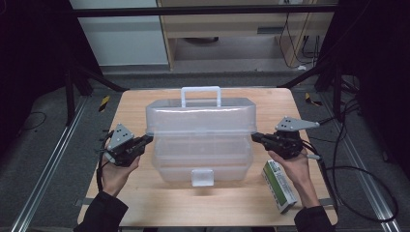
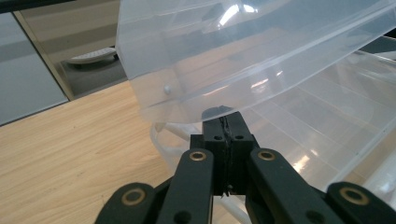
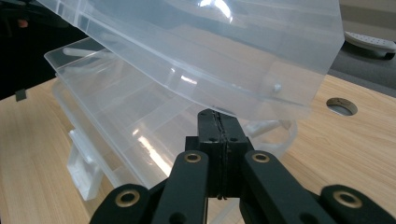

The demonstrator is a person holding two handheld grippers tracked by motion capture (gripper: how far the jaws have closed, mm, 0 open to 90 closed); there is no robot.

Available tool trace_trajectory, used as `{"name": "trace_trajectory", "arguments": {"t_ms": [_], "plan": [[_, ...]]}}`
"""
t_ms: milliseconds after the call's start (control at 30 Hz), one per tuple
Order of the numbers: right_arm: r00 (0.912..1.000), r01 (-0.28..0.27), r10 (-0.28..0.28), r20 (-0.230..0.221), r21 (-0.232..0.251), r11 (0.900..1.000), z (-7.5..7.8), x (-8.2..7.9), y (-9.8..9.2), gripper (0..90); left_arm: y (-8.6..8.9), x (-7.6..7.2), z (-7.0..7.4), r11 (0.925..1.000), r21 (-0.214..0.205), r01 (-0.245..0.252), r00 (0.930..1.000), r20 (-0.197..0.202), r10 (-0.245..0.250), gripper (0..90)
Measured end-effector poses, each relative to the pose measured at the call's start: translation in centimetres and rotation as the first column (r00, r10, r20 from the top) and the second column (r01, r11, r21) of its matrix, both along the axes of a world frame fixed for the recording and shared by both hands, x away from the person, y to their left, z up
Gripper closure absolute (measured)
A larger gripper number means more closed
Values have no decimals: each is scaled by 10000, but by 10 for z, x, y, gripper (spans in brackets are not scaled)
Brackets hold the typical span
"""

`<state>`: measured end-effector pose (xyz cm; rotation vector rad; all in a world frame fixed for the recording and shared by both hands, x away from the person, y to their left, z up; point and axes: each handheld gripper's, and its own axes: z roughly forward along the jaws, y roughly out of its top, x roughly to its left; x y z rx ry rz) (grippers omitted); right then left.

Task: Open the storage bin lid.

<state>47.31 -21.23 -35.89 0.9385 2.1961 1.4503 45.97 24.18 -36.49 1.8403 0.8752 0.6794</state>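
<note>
Two grippers, left gripper (image 1: 148, 139) and right gripper (image 1: 256, 137), jaws pressed together empty, tips under the clear box's raised lid (image 1: 200, 116).

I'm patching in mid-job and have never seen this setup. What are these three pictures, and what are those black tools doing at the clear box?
A person sits at a light wooden table and holds a black two-jaw hand tool in each hand. The high view looks down from above the person. The other two views come from small cameras riding on each tool, looking along its jaws.

In the middle stands a clear plastic storage box with a white handle; its lid is raised at an angle. The left gripper and the right gripper both have their jaws shut, with tips set under the lid's lower edge at either end, apparently propping it rather than pinching it.

By the right hand lies a small green and white carton.
</note>
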Motion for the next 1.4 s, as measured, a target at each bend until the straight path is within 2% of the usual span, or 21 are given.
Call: {"name": "trace_trajectory", "arguments": {"t_ms": [467,533,600,700,833,933,1233,1267,1300,1400], "plan": [[10000,-7,6,-52,-157,9999,-2,0,0,900,-1,-1,-8,9999,157,22,10000,-32,-22,855],[9999,-88,87,-63,-136,9999,-2,0,1,900,0,-3,-11,9998,190,-24,10000,-85,26,824],[9999,-123,122,-34,-192,9997,-2,0,2,900,3,-4,-15,9989,386,-280,9996,-77,283,798],[9998,-166,165,-77,-210,9996,-3,0,4,900,7,-3,-17,9974,442,-574,9983,-30,575,735],[9998,-167,166,-70,-238,9996,-3,0,4,900,6,-1,-16,9966,557,-609,9980,210,598,636],[9998,-175,173,-80,-254,9995,-3,0,4,900,4,1,-16,9966,571,-586,9979,291,570,605],[9998,-177,175,-98,-282,9994,-3,0,4,900,-1,10,-12,9978,526,-399,9977,574,369,599],[9998,-177,173,-117,-282,9994,-3,0,4,900,-2,12,-12,9976,574,-398,9964,772,353,603],[9998,-173,170,-102,-287,9994,-3,0,4,900,-2,12,-12,9975,548,-441,9971,643,406,605],[9997,-186,182,-134,-293,9994,-4,0,4,900,-1,13,-10,9978,461,-474,9968,666,443,640]]}}
